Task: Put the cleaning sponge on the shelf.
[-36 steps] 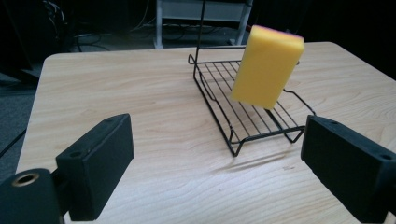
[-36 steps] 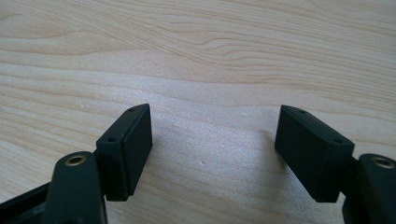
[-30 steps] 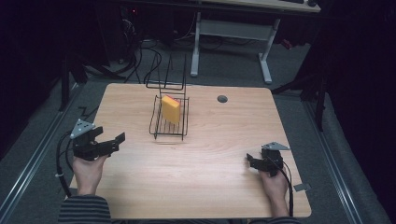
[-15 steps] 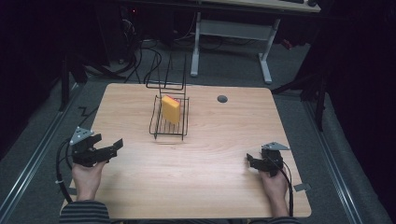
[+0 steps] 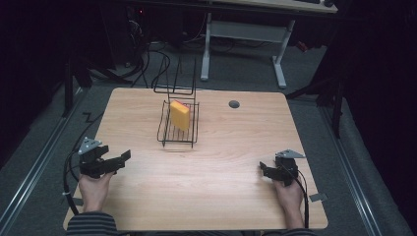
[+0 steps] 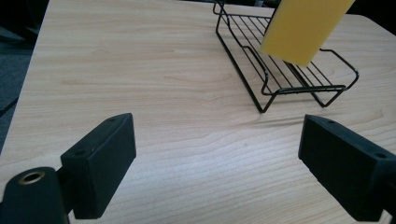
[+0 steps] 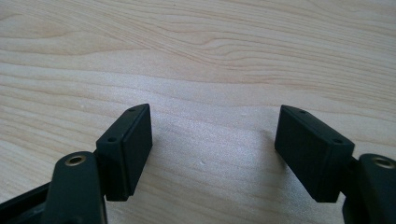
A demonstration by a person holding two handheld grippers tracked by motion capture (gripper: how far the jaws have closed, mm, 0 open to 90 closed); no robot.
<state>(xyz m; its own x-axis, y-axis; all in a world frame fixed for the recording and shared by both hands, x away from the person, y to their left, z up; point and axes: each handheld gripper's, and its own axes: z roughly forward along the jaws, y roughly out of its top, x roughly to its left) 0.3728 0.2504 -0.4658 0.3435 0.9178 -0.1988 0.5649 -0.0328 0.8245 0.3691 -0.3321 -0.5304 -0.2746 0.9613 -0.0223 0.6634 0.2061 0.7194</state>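
While we hold the left claw spread and empty near the worktop's left edge, our right claw sits spread and empty over bare wood at the right. Between them, farther back, a black wire rack holds a yellow sponge upright.

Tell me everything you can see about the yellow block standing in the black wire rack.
The yellow rectangular block looks like a foam sponge: plain, matte, with flat faces. It stands on edge, slightly tilted, inside the black wire rack near the far middle of the wooden table. Its top edge shows a thin reddish strip. It touches the rack alone; both grippers are far from it.
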